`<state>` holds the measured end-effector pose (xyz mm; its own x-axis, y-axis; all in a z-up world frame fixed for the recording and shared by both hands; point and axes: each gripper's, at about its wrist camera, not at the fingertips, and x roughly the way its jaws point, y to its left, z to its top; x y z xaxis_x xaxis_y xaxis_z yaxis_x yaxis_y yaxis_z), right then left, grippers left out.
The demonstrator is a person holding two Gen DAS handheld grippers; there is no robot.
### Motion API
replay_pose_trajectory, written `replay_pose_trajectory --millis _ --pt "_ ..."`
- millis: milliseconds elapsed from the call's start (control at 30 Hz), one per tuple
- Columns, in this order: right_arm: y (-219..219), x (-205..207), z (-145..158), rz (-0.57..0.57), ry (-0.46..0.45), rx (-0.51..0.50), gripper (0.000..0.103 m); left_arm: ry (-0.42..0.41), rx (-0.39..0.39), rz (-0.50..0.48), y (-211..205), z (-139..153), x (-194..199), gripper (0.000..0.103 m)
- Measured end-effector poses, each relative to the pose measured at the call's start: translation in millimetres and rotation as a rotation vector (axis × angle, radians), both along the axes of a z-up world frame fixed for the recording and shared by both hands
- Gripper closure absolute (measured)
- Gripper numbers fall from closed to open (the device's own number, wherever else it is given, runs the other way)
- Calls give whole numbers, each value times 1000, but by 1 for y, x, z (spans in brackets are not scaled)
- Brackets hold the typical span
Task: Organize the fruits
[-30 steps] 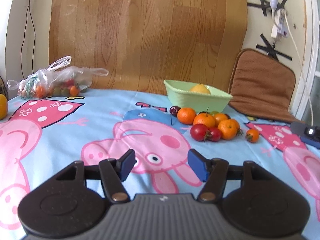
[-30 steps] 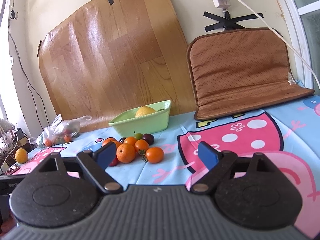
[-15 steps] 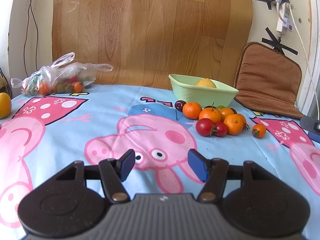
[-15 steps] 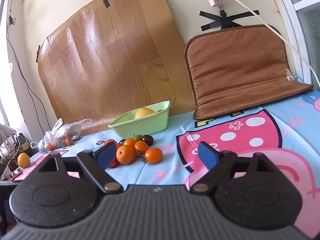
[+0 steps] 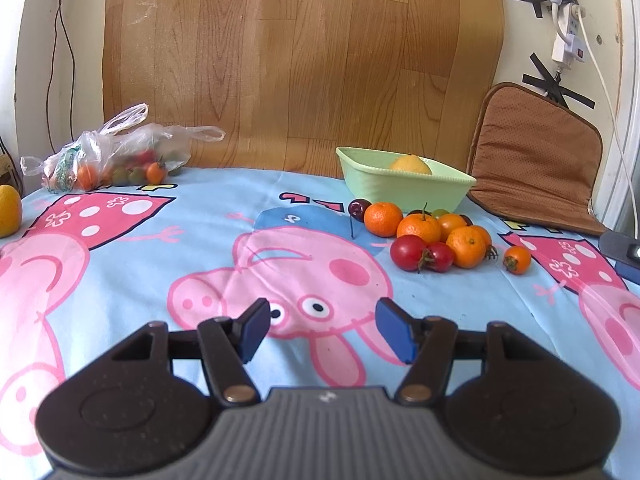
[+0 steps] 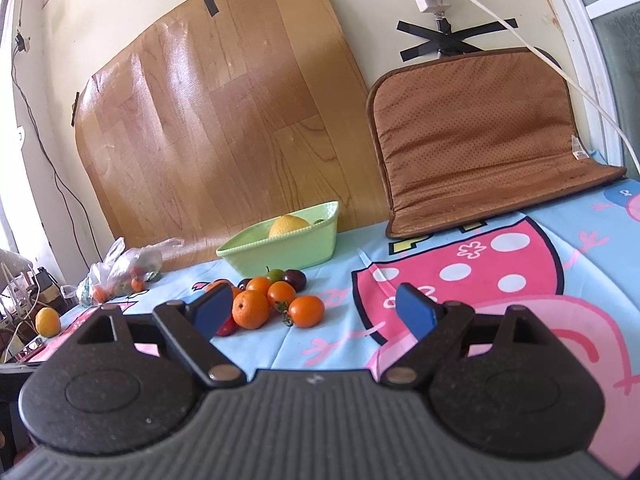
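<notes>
A pile of mandarins (image 5: 419, 227), red tomatoes (image 5: 408, 252), a small orange tomato (image 5: 517, 259) and a dark cherry (image 5: 358, 208) lies on the cartoon tablecloth in front of a light green dish (image 5: 380, 190) holding a yellow fruit (image 5: 410, 165). My left gripper (image 5: 320, 330) is open and empty, low over the cloth, short of the pile and to its left. In the right wrist view my right gripper (image 6: 314, 312) is open and empty, with the pile (image 6: 276, 300) just beyond its left finger and the dish (image 6: 288, 252) behind.
A plastic bag of small fruits (image 5: 116, 160) lies at the far left by the wooden board. A yellow fruit (image 5: 8, 210) sits at the left edge. A brown cushion (image 5: 532, 160) leans on the wall at right. A dark device (image 5: 622, 248) lies at the right edge.
The left gripper's view has shifted a little left and tilted up, so the fruit pile sits further right. The right gripper has tilted slightly upward. Both stay open.
</notes>
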<state>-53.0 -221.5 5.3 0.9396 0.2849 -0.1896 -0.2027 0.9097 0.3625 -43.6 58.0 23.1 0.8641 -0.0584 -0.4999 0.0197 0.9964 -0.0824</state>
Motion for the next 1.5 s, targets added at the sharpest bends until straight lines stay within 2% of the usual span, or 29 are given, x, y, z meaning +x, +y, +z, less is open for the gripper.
replay_pose_trajectory --millis 733,1100,1200,1267,1300,1400,1467,1500 --pt "1 -1 0 1 -5 -9 13 -17 -6 -23 0 2 -3 44" --pt "5 -2 0 11 -14 -34 13 -53 -44 -46 6 5 -8 43" --pt "7 0 2 31 9 -52 17 -51 -56 -67 6 5 -8 44" --pt "7 3 4 66 42 -61 25 -54 -82 -101 9 6 -8 44" --pt "8 5 7 90 51 -76 26 -51 -102 -114 10 8 -6 44" --pt "13 11 18 148 27 -174 35 -48 -197 -163 14 16 5 46" --pt "19 19 25 186 4 -266 46 -56 -219 -194 9 22 15 46" --pt "21 23 26 199 -1 -310 48 -59 -216 -213 5 24 20 48"
